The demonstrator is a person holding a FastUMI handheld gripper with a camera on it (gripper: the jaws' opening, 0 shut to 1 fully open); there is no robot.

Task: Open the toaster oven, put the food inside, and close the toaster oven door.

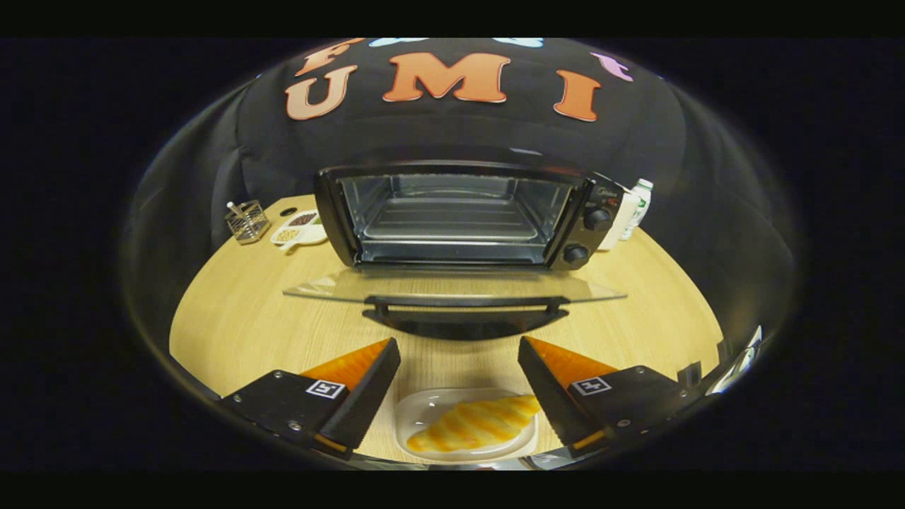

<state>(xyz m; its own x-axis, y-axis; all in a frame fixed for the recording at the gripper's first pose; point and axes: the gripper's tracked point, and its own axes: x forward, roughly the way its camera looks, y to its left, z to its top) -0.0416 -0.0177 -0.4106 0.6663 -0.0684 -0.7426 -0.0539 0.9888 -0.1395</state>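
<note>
The oven (452,215) stands at the back of the desk (233,318), its glass door (452,286) folded down flat toward the tool, handle (465,304) on the near edge, the cavity bare with a rack inside. Two knobs (587,237) sit on its right panel. The tool (459,353) hovers spread wide, gripping nothing — its fingers (368,385) flank a clear dish (424,417) holding a croissant (475,423), which lies between and a little below them, in front of the door. Left of the oven are a wire holder (247,221) and a white split dish (298,227); a bottle (638,205) stands to its right.
</note>
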